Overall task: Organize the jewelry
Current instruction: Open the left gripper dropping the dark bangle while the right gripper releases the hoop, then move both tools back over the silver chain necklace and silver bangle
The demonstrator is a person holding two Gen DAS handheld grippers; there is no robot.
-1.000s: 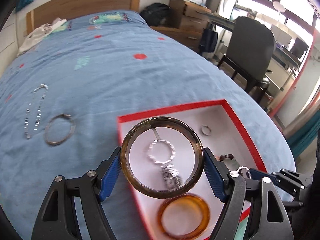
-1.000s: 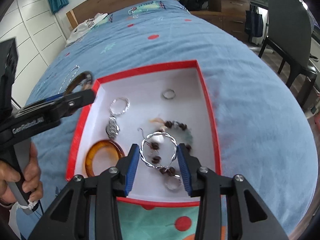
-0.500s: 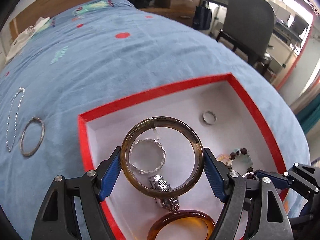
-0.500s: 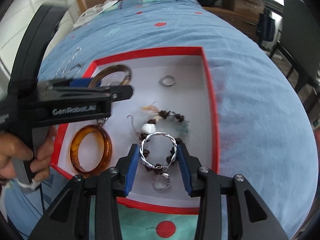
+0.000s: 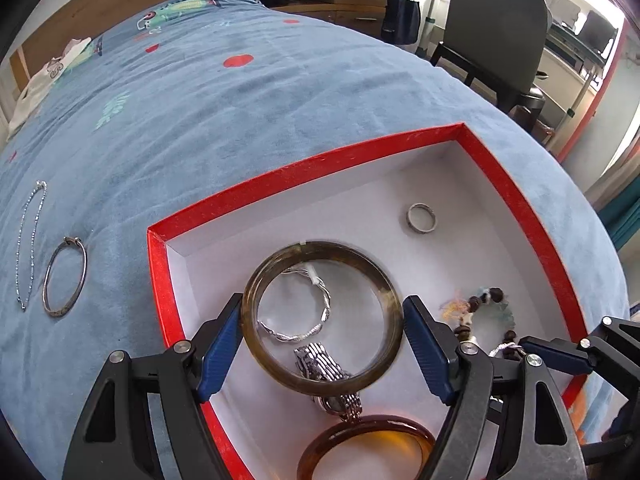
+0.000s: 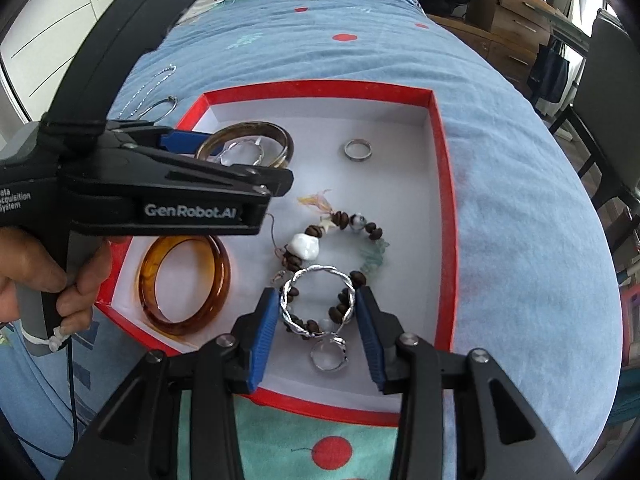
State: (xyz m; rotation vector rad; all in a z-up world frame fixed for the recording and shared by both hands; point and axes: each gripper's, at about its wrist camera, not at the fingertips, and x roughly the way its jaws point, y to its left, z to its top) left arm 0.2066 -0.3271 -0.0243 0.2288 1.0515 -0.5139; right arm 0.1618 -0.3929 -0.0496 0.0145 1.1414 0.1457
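A red box (image 5: 320, 168) with a white floor lies on the blue bedspread. My left gripper (image 5: 323, 320) is shut on a dark brown bangle (image 5: 280, 372), low over the box's left half, above a watch (image 5: 320, 360) and a twisted silver bangle (image 5: 316, 330). My right gripper (image 6: 317, 308) holds a second twisted silver bangle (image 6: 286, 300) at its pad tips over a bead bracelet (image 6: 340, 224); its jaws are opening. An amber bangle (image 6: 184, 284), a silver ring (image 6: 357, 149) and another ring (image 6: 328, 354) lie in the box.
Outside the box, to its left, a thin metal bangle (image 5: 64, 276) and a chain necklace (image 5: 30, 240) lie on the bedspread. A person's hand (image 6: 48, 276) grips the left tool. A chair (image 5: 496, 28) and drawers stand past the bed's right edge.
The left gripper carried the dark bangle from the box's left rim further in and lower. The right gripper rolled a little, staying over the bead bracelet with the silver bangle.
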